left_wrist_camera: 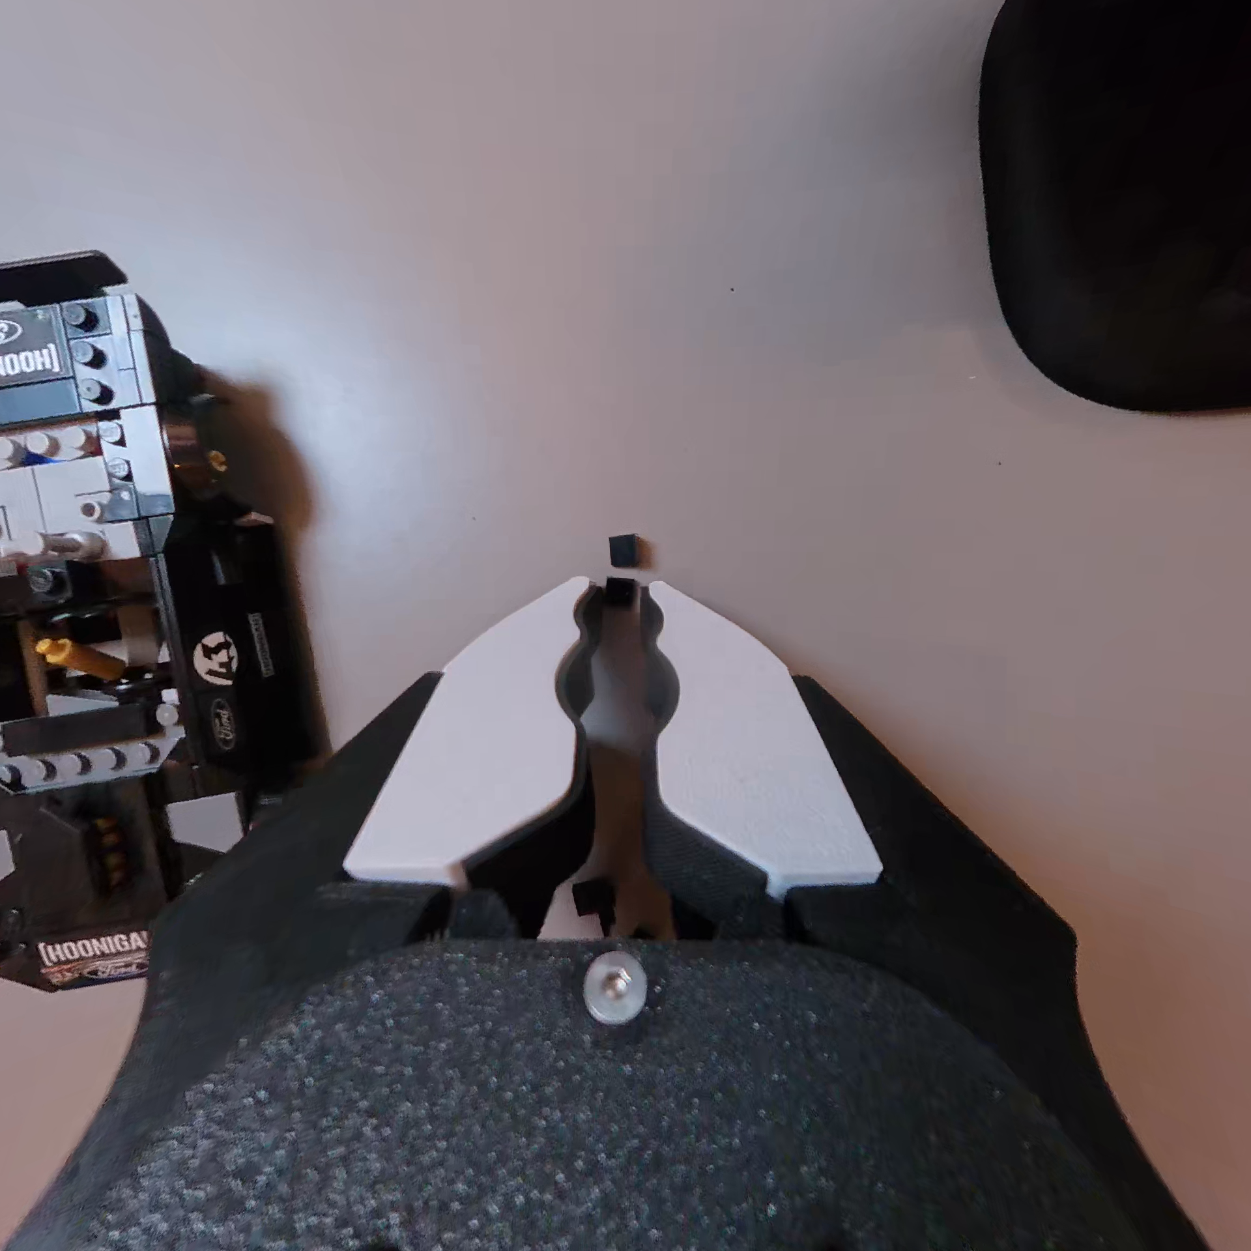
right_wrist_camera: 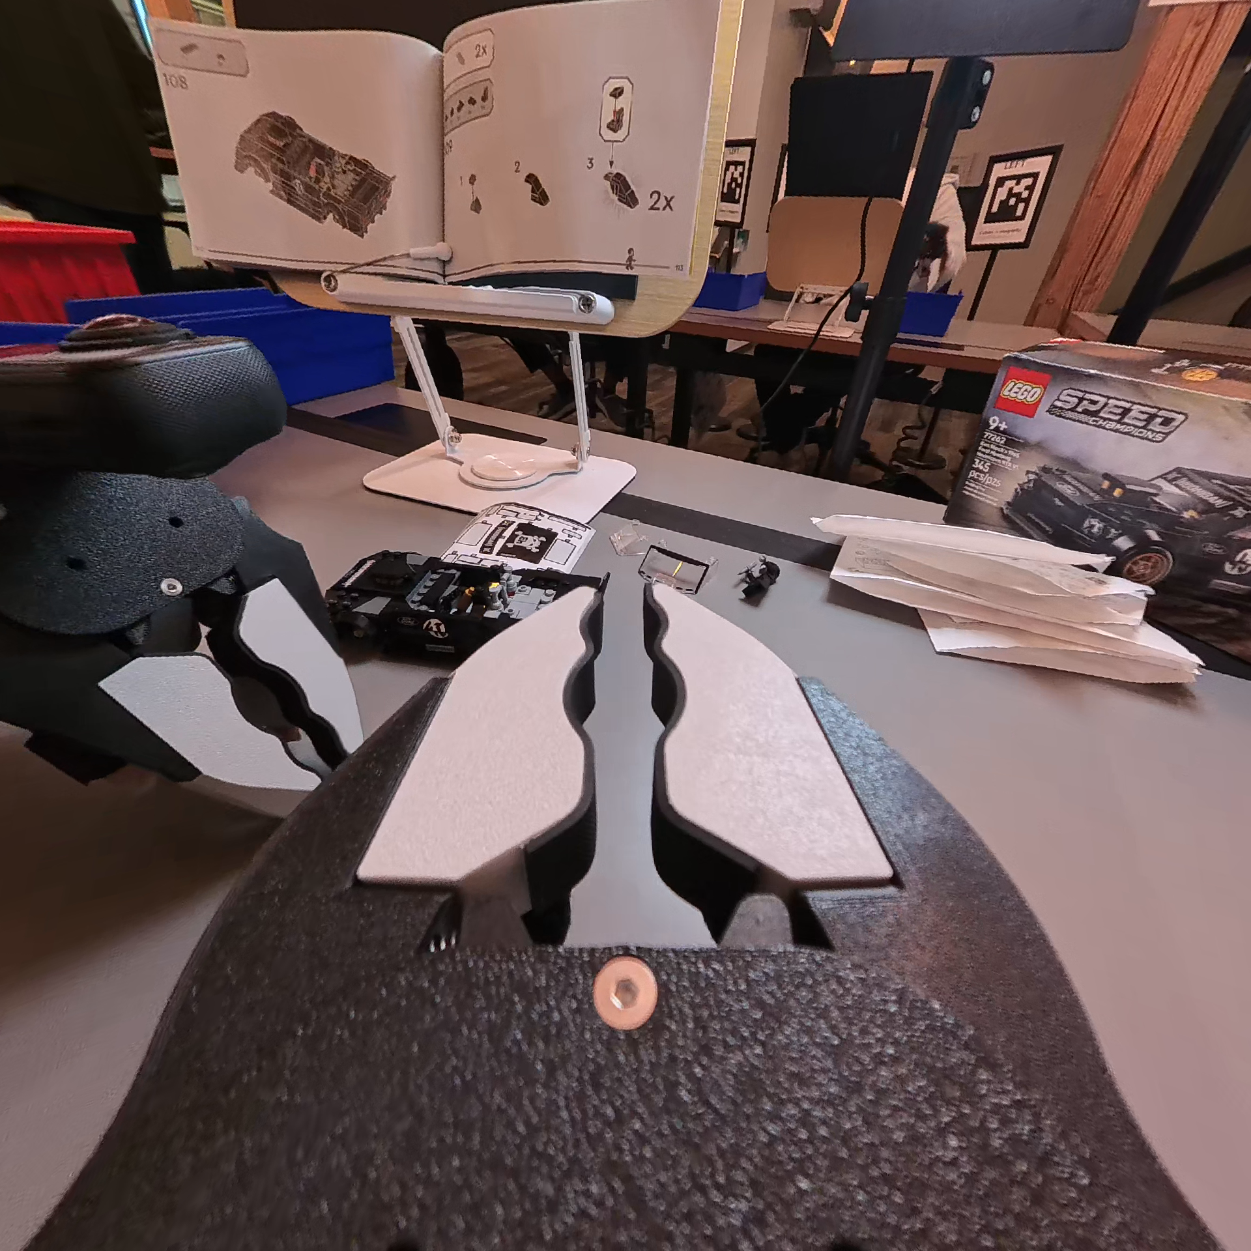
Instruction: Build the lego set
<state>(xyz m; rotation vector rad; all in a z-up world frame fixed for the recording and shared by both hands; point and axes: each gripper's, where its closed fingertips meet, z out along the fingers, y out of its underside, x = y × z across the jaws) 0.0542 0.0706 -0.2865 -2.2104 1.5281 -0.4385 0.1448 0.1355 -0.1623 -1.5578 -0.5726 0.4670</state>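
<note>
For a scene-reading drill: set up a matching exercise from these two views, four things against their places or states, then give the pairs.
Things:
1. Left claw
2. Right claw
3. Instruction booklet
4. Lego box

Places or states:
A. Open, nothing between its fingers
B. Propped open on a white stand
C. At the table's far right, behind white paper bags
D. Pinching a tiny black piece at its tips

Pairs: 1-D, 2-A, 3-B, 4-C

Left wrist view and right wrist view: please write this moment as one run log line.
left hand-held gripper: shut on small black piece | second black piece: on table ahead | right hand-held gripper: open, empty | car model: on table
</note>
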